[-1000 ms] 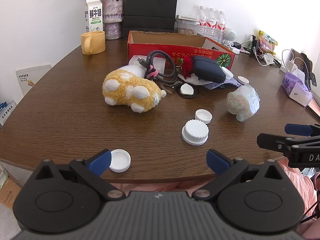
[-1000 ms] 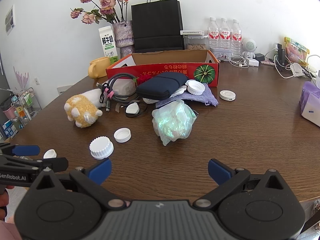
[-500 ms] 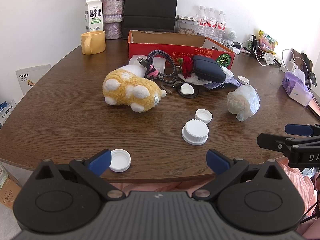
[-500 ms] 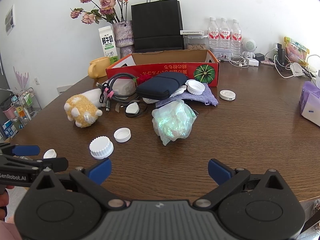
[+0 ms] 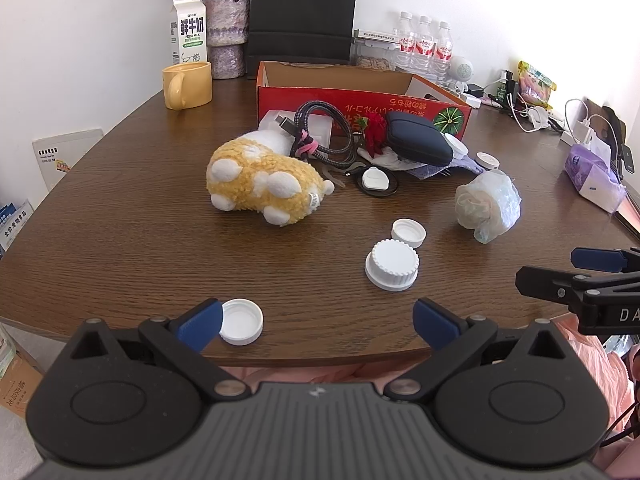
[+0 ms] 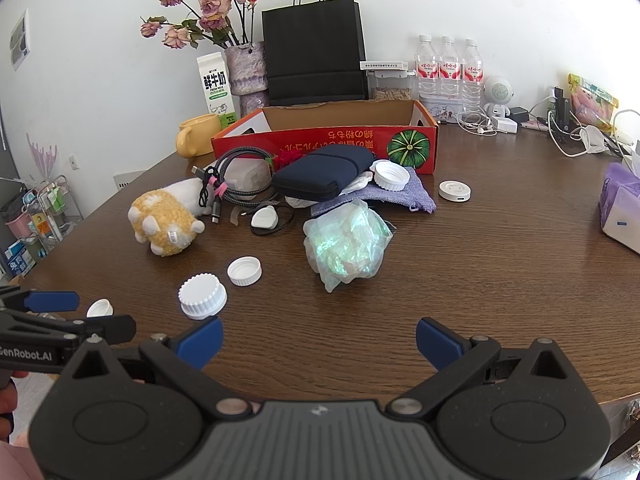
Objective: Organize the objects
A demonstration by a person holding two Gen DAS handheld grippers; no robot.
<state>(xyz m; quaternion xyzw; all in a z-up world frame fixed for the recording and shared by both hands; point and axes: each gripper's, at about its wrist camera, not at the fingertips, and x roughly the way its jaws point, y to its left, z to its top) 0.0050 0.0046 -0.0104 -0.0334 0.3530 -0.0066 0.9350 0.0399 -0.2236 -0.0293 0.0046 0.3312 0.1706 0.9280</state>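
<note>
— Tongs first: how did yours stand?

— Both pairs hung at the near edge of the brown surface (image 5: 120,208), spread wide with nothing between the pads. My left tongs (image 5: 318,322) had one blue pad just beside a small white cap (image 5: 241,321), which lay open side up; I could not tell whether they touched. My right tongs (image 6: 319,339) were empty over bare wood.

— What lay ahead of them?

— Ahead of the left tongs and a little to the right sat a ribbed white lid (image 5: 392,265), with a smaller open cap (image 5: 409,233) just beyond it. Farther ahead and to the left, a yellow plush toy (image 5: 262,182) lay on its side. A crumpled clear plastic bundle (image 6: 347,240) lay straight ahead of my right tongs.

— And the box?

— The red cardboard box (image 6: 344,142) stood well beyond both tongs, open at the top. Piled in front of it were a coiled braided cable (image 6: 236,178), a dark blue pouch (image 6: 324,172), another white lid (image 6: 391,175) on a purple cloth (image 6: 416,198), and a white plug (image 6: 265,217). A round white disc (image 6: 454,191) lay apart, to the right of the pile.

— Anything behind?

— A yellow mug (image 5: 187,85), a milk carton (image 5: 189,36) and a black paper bag (image 6: 314,64) stood near the wall.
</note>
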